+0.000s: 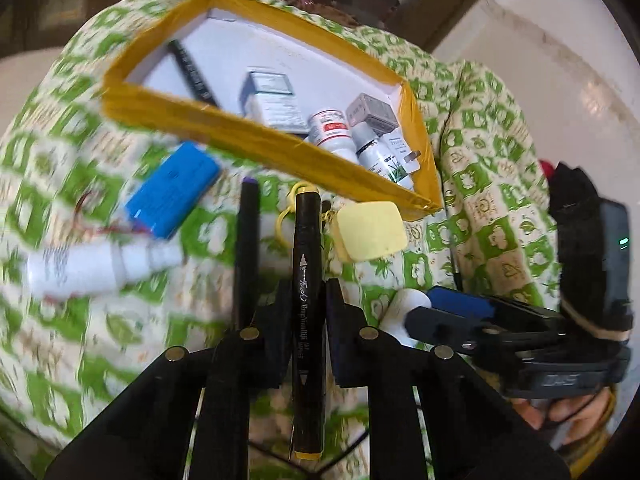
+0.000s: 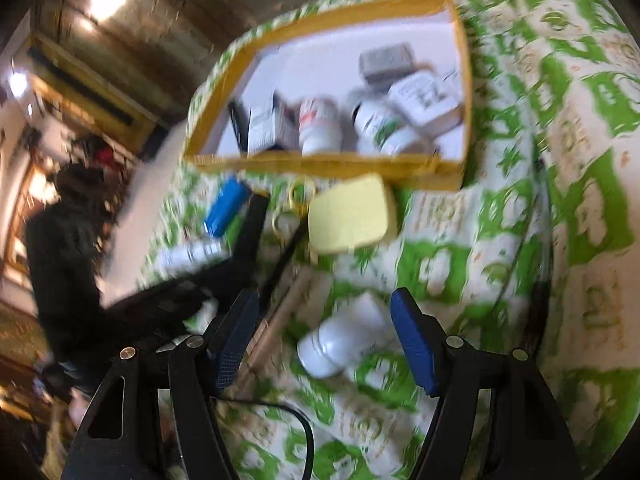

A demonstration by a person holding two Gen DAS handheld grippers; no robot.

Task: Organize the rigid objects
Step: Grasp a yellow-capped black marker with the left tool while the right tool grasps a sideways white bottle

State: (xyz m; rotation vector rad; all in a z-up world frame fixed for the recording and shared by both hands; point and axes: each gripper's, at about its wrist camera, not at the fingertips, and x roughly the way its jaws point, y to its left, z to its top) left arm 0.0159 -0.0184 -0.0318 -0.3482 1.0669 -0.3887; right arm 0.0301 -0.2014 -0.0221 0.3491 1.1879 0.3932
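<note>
Our left gripper [image 1: 307, 300] clamps a slim black marker [image 1: 307, 280] pointing at twelve o'clock toward the yellow-rimmed box [image 1: 256, 138]. Our right gripper [image 2: 324, 320], half open, straddles a smooth white bottle [image 2: 340, 344] on patterned cloth [image 2: 520, 280], empty-jawed.

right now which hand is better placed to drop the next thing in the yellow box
Left. The left gripper is already shut on the black marker, its tip toward the yellow box. The right gripper is open, straddling the white bottle, not yet gripping it.
</note>
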